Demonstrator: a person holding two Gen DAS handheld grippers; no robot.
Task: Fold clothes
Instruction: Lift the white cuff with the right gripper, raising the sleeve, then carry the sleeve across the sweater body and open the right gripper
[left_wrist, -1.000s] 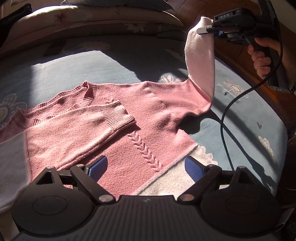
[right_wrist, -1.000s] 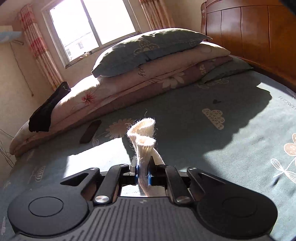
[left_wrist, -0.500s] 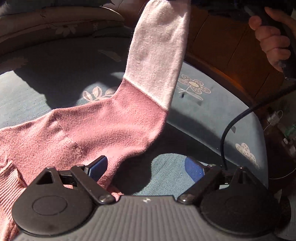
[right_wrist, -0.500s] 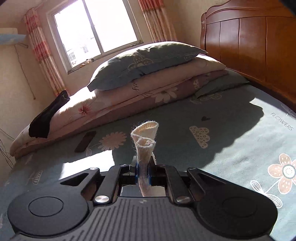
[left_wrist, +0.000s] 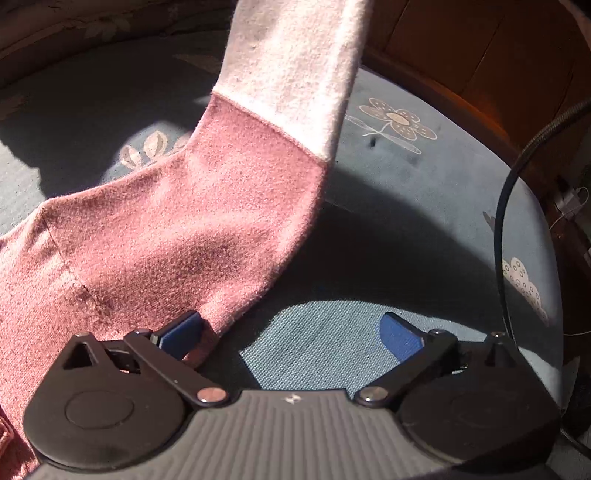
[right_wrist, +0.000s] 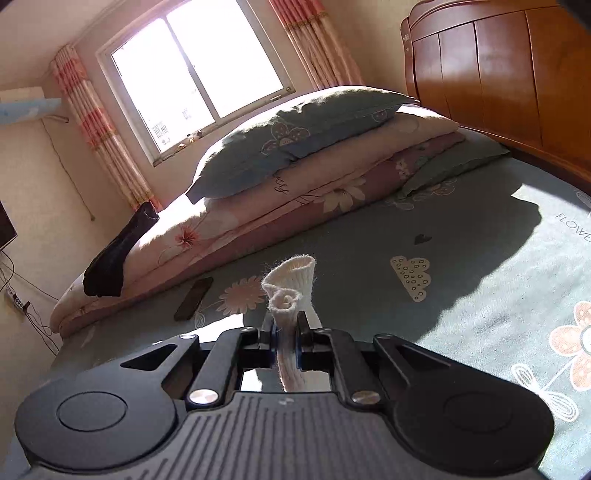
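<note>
A pink knit sweater (left_wrist: 155, 236) lies on the blue bed sheet (left_wrist: 424, 229). Its sleeve rises from the bed toward the top of the left wrist view, and the pale pink lower part of the sleeve (left_wrist: 291, 62) runs out of frame. My left gripper (left_wrist: 290, 330) hovers low at the base of that sleeve, its jaws opening wide; the left blue pad (left_wrist: 181, 332) is over the pink knit and the right pad over bare sheet, gripping nothing. My right gripper (right_wrist: 285, 330) is shut on the cream ribbed cuff (right_wrist: 291, 284), which sticks up between its fingers.
Stacked pillows and folded quilts (right_wrist: 295, 162) lie along the far side of the bed, with a black sock (right_wrist: 118, 251) draped on them and a dark phone (right_wrist: 194, 298) on the sheet. A wooden headboard (right_wrist: 509, 81) stands at right. A black cable (left_wrist: 506, 206) hangs at the bed's edge.
My left gripper has moved from over the sweater's body to the base of the raised sleeve and come lower and closer to it. The right gripper has shifted a little, still holding the cuff.
</note>
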